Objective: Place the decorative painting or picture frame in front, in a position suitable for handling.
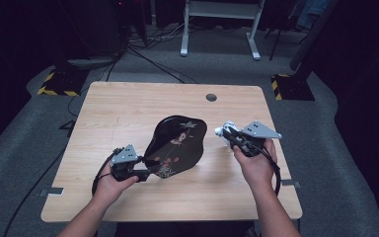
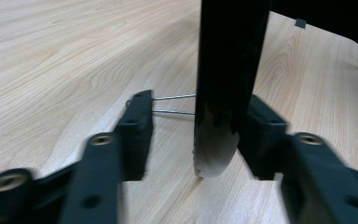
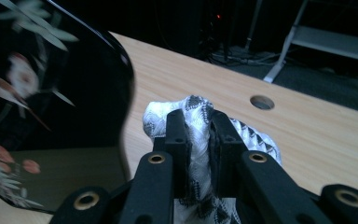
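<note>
A black lacquer tray (image 1: 176,145) w/ painted flowers and leaves sits mid-tabletop (image 1: 128,108), tipped up on its near-left edge, far-right side raised. In the left gripper view the tray's edge (image 2: 223,93) stands upright between the jaws, its worn lower corner touching the wood. The left gripper (image 1: 140,174), held in the person's left hand (image 1: 109,185), is at the tray's near-left corner. Its jaws are partway closed around the tray's edge: one jaw is against the tray, the other stands apart from it w/ a gap showing, so not yet a full pinch.

The right gripper (image 1: 223,131), in the right hand (image 1: 256,165), is to the right of the tray, apart from it, above the tabletop's right part. Its jaws are pressed together on a white cloth (image 3: 200,135) w/ dark grey pattern; the cloth bunches above and around the jaw tips and hangs between them. In the right gripper view the tray (image 3: 51,102) rises at left, glossy, near the cloth but not touching it. A round hole (image 1: 211,97) lies in the tabletop's far part.
</note>
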